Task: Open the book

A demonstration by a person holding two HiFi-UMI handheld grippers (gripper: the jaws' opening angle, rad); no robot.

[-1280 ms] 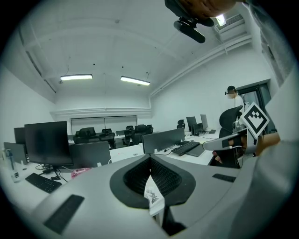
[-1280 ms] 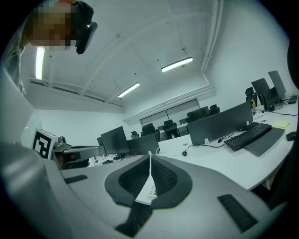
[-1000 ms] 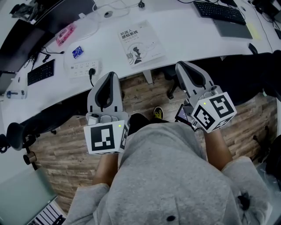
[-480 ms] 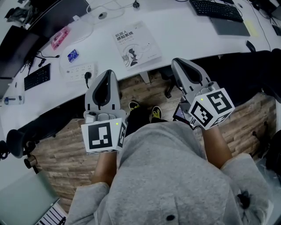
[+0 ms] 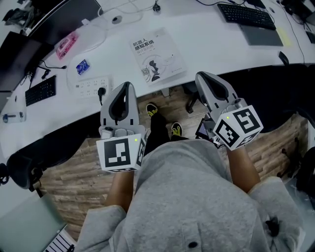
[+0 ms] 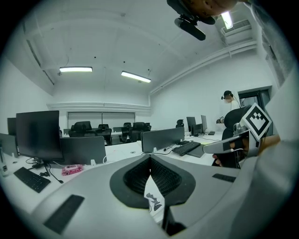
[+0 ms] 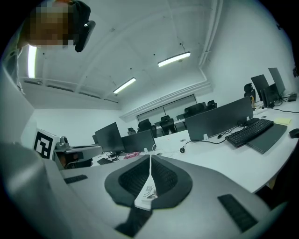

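The closed book (image 5: pixel 157 54), white with black print and a small figure on its cover, lies flat near the front edge of the white desk (image 5: pixel 221 49). My left gripper (image 5: pixel 125 84) hovers just short of the desk edge, below and left of the book, jaws shut and empty. The right gripper (image 5: pixel 202 76) hangs below and right of the book, also shut on nothing. Each gripper view shows the dark pads meeting, the left gripper (image 6: pixel 150 158) and the right gripper (image 7: pixel 150 158), with the book (image 6: pixel 153 203) (image 7: pixel 147 193) peeking through the gap beneath them.
A white power strip (image 5: pixel 91 81), a blue packet (image 5: pixel 82 66) and a pink object (image 5: pixel 66 43) lie left of the book. Keyboards sit at the far left (image 5: pixel 47 88) and top right (image 5: pixel 246 15), beside a grey pad (image 5: pixel 266 34). Wooden floor and the person's shoes (image 5: pixel 152 109) are below.
Both grippers have edged forward toward the desk edge, so the book sits a little closer to them. Jaws stayed shut and the book has not moved.
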